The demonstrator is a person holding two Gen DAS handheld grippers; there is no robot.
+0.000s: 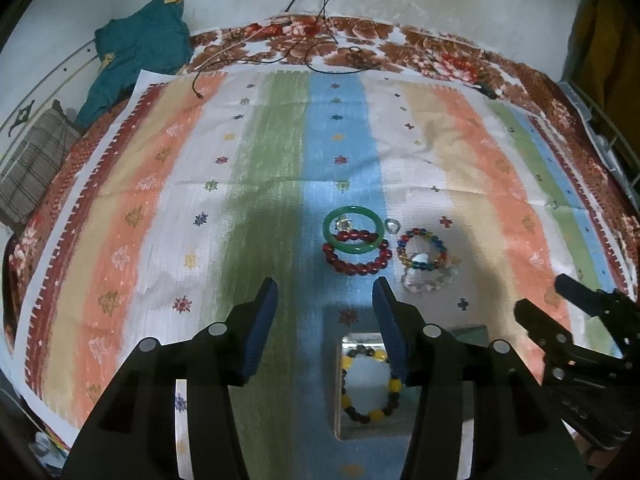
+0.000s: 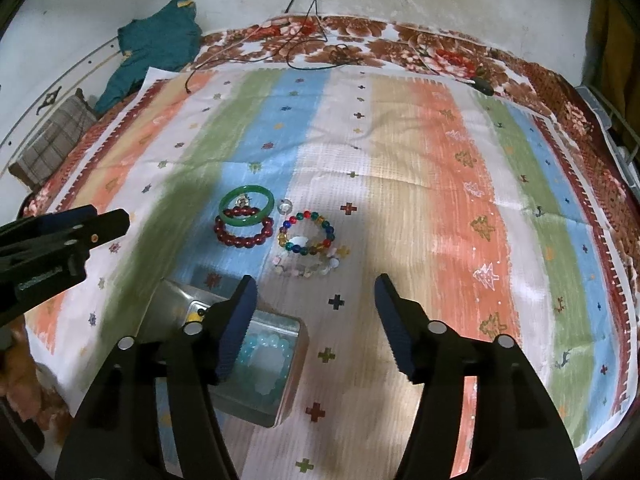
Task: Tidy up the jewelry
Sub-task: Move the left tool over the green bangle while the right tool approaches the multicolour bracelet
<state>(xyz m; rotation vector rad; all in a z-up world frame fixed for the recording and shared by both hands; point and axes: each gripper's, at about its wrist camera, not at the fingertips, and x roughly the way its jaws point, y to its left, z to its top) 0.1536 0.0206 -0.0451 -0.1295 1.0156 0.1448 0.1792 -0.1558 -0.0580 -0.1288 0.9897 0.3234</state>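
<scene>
Only the right wrist view shows the pale blue bead bracelet [image 2: 264, 354] inside the silver metal tin [image 2: 294, 368]; the left shows a yellow-and-dark bead bracelet [image 1: 370, 386] there. Both the left gripper [image 1: 325, 300] and right gripper [image 2: 316, 298] gape wide, empty. Beyond, the green bangle [image 2: 247, 211] overlaps a red bead bracelet [image 2: 245, 233] mid-cloth, with bare striped cloth [image 2: 460, 208] rightward.

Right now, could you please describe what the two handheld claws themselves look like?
Both match: the left claw and right claw have glossy black plastic bodies that fork into two angular arms, with round silver pivot pins. Each finger ends in a flat, dark blue textured pad. No cables or sleeves show. Faint lettering on the left claw's side is unreadable.
</scene>
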